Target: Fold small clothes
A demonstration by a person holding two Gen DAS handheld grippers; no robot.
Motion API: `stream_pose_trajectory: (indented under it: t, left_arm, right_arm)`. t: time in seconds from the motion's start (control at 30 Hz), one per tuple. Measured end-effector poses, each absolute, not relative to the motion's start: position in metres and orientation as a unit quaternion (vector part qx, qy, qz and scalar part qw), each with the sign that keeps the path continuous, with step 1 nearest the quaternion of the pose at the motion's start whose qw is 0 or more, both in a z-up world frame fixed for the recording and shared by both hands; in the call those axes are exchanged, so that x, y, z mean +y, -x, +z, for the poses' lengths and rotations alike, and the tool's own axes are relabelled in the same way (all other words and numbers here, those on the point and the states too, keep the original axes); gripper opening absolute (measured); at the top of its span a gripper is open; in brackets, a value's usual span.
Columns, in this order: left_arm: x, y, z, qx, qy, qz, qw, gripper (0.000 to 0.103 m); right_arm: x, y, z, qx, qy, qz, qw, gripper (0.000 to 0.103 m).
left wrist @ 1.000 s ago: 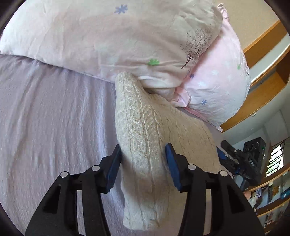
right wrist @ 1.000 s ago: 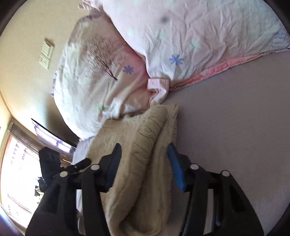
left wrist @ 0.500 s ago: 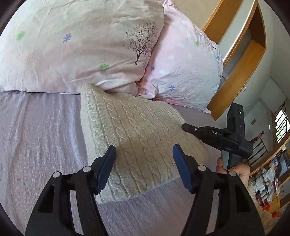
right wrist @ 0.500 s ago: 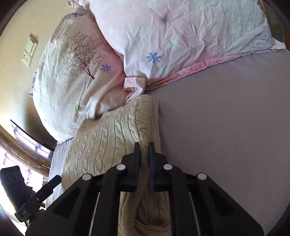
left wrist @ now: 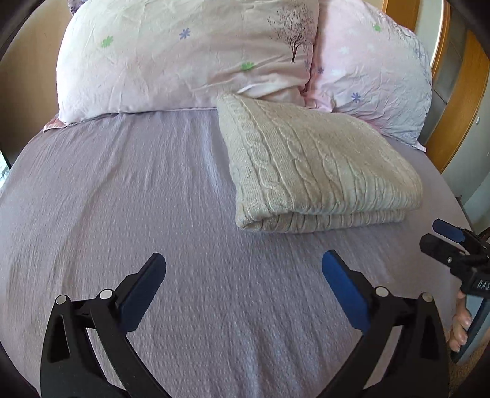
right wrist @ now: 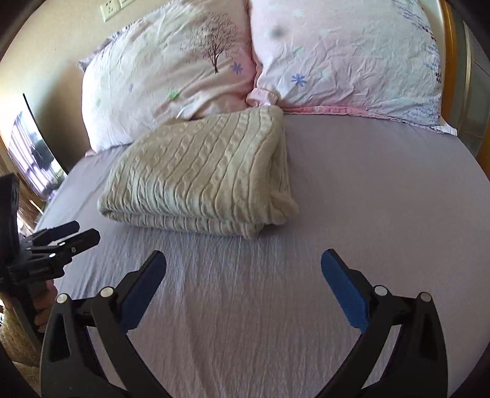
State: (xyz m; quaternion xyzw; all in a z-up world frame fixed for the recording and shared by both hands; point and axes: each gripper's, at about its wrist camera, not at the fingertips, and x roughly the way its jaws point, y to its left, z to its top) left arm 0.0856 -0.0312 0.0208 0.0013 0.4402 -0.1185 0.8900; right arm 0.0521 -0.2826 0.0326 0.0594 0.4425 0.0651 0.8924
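A cream cable-knit sweater (left wrist: 312, 165) lies folded in a neat rectangle on the lilac bed sheet (left wrist: 153, 199), its far end against the pillows. It also shows in the right wrist view (right wrist: 199, 174). My left gripper (left wrist: 243, 281) is open and empty, held back from the sweater's near edge. My right gripper (right wrist: 243, 281) is open and empty too, also short of the sweater. Each gripper shows at the edge of the other's view: the right one (left wrist: 453, 245), the left one (right wrist: 58, 242).
Two pink printed pillows (left wrist: 190, 55) (left wrist: 367, 79) lie at the head of the bed. A wooden headboard (left wrist: 453, 128) stands at the right. A wall socket (right wrist: 111, 9) is above the pillows. A window (right wrist: 30, 153) is at the left.
Both grippers have let go of the sweater and pulled back from it. The right gripper, shut half a second ago, is now open. The sweater now lies flat and folded.
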Motion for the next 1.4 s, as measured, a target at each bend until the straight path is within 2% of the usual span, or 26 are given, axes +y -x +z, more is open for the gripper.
stream_pose_trajectory:
  t: [0.37, 1.4]
  left_arm:
    - [-0.049, -0.091, -0.002, 0.447, -0.06, -0.087, 0.888, 0.102]
    - [-0.049, -0.09, -0.002, 0.444, -0.059, -0.082, 0.89, 0.102]
  right_arm:
    - [-0.245, -0.064, 0.008, 0.478, -0.01, 0.014, 0.878, 0.101]
    - [-0.246, -0.063, 0.008, 0.481, -0.008, 0.003, 0.877, 0.101]
